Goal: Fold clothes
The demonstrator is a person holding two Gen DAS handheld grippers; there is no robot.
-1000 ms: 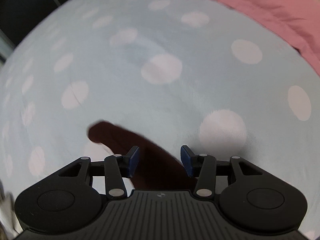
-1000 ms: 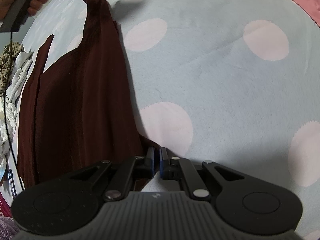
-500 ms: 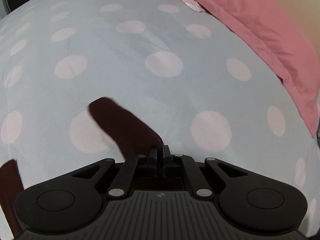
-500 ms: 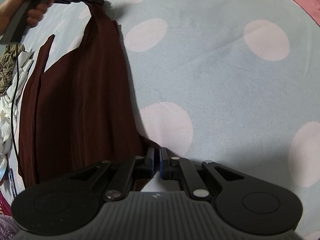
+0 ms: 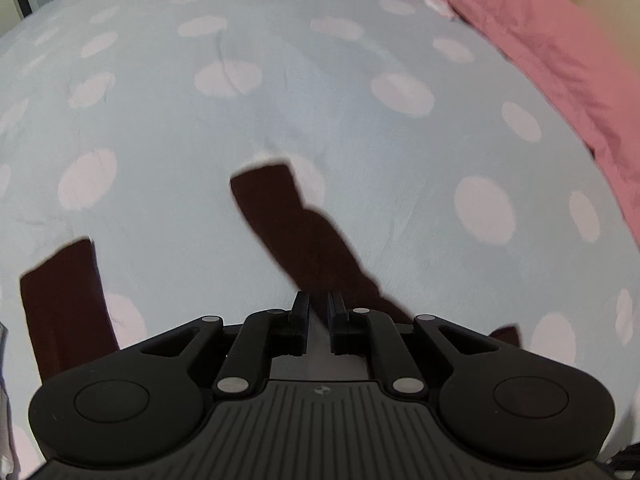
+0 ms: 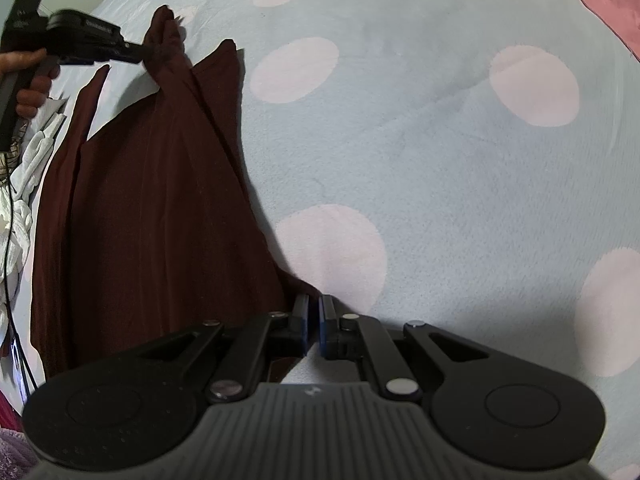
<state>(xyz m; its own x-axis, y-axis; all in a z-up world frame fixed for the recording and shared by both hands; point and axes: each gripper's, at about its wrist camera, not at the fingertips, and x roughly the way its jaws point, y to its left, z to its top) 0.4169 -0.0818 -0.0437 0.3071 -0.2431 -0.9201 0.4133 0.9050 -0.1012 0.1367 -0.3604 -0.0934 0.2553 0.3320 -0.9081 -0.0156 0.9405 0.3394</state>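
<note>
Fold step under way: dark maroon garment [image 6: 152, 208] lies on the polka-dot blanket [image 6: 440, 160], right gripper [image 6: 314, 322] clamped on its near corner, left gripper [image 5: 318, 316] pinching the far strap, jaws easing apart; next, probably carry strap toward near hem.

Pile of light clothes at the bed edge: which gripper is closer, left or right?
Left. The left gripper, pinching the dark red garment at its far end, sits just beyond the pile of light clothes; the right gripper grips the garment's near corner, farther away.
</note>
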